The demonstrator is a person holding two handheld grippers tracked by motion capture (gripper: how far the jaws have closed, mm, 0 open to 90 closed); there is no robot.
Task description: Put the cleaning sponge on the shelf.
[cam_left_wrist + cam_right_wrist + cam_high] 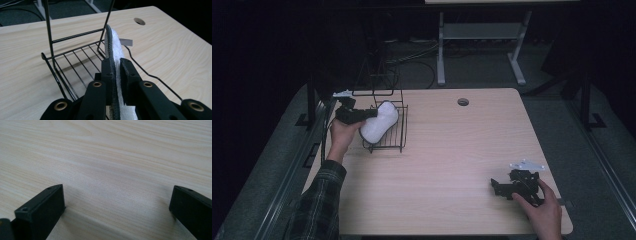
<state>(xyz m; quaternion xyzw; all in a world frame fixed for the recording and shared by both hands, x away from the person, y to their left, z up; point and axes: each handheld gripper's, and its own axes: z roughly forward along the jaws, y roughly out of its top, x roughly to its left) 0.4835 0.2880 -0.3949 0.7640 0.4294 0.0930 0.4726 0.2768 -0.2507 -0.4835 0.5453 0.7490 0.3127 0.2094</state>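
White foam slipper (379, 121) hung over wire rack (399, 141), pinched between left gripper (115, 65) pads. Right gripper (117, 202), well away from rack, rested wide apart, holding nothing.

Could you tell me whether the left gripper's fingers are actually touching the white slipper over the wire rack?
Touching. In the left gripper view, both fingers press the white slipper between them, above the wire rack.

Wire rack (389, 131) blocks the table's (452, 150) left; middle lies open.
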